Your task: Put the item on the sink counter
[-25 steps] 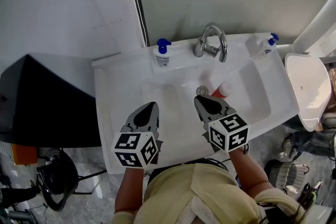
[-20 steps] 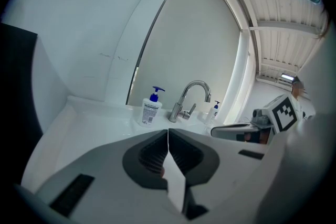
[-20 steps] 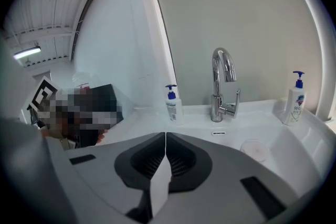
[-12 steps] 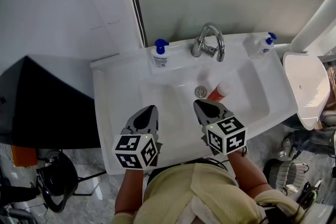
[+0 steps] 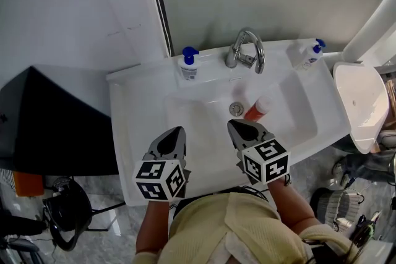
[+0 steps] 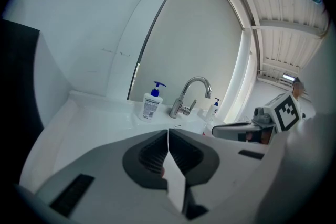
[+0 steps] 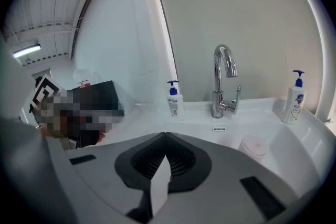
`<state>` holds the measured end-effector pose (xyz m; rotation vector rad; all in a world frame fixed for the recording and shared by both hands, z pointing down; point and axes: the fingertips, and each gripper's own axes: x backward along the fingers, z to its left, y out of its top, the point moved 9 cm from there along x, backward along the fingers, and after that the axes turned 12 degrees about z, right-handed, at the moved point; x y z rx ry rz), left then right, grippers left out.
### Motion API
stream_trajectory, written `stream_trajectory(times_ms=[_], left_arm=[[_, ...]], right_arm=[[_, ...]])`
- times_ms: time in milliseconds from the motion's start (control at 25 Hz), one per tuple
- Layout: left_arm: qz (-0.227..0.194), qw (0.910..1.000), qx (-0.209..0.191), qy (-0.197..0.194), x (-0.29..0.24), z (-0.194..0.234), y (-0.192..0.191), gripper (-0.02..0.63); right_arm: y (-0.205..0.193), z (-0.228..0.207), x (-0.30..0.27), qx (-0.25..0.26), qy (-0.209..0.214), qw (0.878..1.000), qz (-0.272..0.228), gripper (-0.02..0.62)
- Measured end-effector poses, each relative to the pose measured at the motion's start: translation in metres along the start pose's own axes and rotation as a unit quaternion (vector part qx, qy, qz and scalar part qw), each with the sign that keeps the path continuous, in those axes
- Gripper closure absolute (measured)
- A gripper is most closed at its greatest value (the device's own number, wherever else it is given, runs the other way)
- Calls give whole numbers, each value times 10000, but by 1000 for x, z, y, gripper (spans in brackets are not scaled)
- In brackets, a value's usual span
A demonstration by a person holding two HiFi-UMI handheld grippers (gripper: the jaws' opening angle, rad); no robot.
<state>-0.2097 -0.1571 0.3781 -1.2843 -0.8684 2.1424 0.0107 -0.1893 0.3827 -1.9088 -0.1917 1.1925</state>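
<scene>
Right now both of my grippers hover side by side over the front of the white basin (image 5: 199,117), apart from each other. My left gripper (image 5: 176,129) has its 2 jaws pressed together with nothing between them; in the left gripper view the dark pads (image 6: 152,152) meet along a thin seam. My right gripper (image 5: 231,123) is the same, with its jaws fully together and nothing held.

The item, a small orange bottle (image 5: 256,108) with a white cap, sits down in the basin. It is just right of the drain (image 5: 236,108) and just beyond the tip of my right gripper, clear of it. In the right gripper view it looks upright, and its pale top (image 7: 253,145) shows to the right of my jaws.

The counter (image 5: 133,114) rims the basin. At the back, the chrome faucet (image 5: 247,51) stands in the middle between 2 soap bottles with blue pumps. 1 (image 5: 189,63) is upright just to its left, and the other (image 5: 311,54) is near the right corner.
</scene>
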Motion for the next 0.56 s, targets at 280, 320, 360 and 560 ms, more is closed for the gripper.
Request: stream_trajectory(times_ms=[280,320,360,560], left_arm=[[4,10000,-28,-6,-1,-1,1,568],[5,10000,-29,-8,-2,0,1,568],[6,10000,-30,-12,-2,-1,1,568],[7,10000,-33,-23,-3,-2,1,568]], right_arm=[[1,-1,2,-81,36,10000,-41,571],[1,-1,2,-82,35,10000,-42,571],[1,-1,2,-79,33,10000,-39,571],[1,-1,2,-61,31,10000,-9,571]])
